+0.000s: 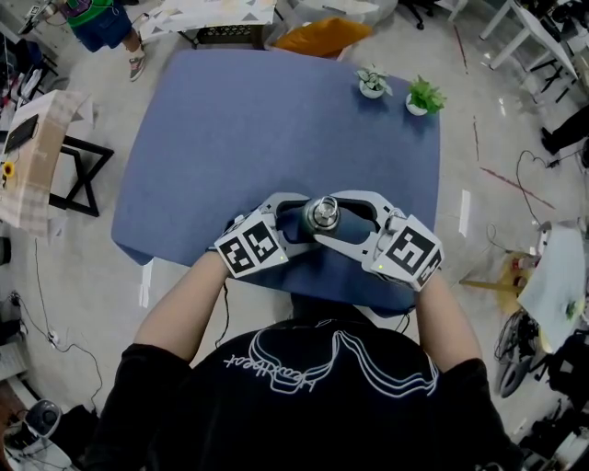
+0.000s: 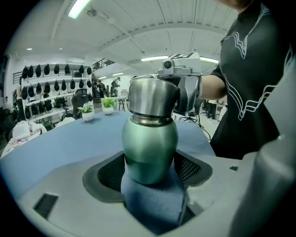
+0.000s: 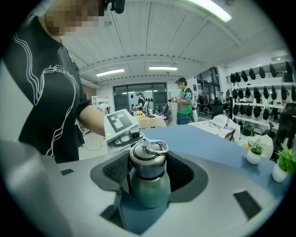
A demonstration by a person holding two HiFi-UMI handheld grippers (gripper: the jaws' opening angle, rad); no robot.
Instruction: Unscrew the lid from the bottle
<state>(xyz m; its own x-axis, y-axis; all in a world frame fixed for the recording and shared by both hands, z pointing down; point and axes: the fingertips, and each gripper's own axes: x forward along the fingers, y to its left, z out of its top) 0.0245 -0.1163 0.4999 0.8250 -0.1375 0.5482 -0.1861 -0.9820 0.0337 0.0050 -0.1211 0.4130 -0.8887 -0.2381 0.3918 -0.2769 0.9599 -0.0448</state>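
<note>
A green bottle (image 2: pixel 150 143) with a steel lid (image 1: pixel 322 214) stands upright near the front edge of the blue table (image 1: pixel 276 129). My left gripper (image 1: pixel 308 219) comes in from the left. In the left gripper view it (image 2: pixel 150 171) is shut on the green body, with a pad on each side. My right gripper (image 1: pixel 333 219) comes in from the right, higher up. In the right gripper view it (image 3: pixel 148 176) is shut on the steel lid (image 3: pixel 148 159), whose ring handle lies on top. The bottle's body (image 3: pixel 150 187) shows below the jaws.
Two small potted plants (image 1: pixel 373 83) (image 1: pixel 425 97) stand at the table's far right corner. An orange thing (image 1: pixel 322 37) lies on the floor beyond the table. A side table (image 1: pixel 37 156) stands to the left, and a person (image 1: pixel 101 23) stands at the far left.
</note>
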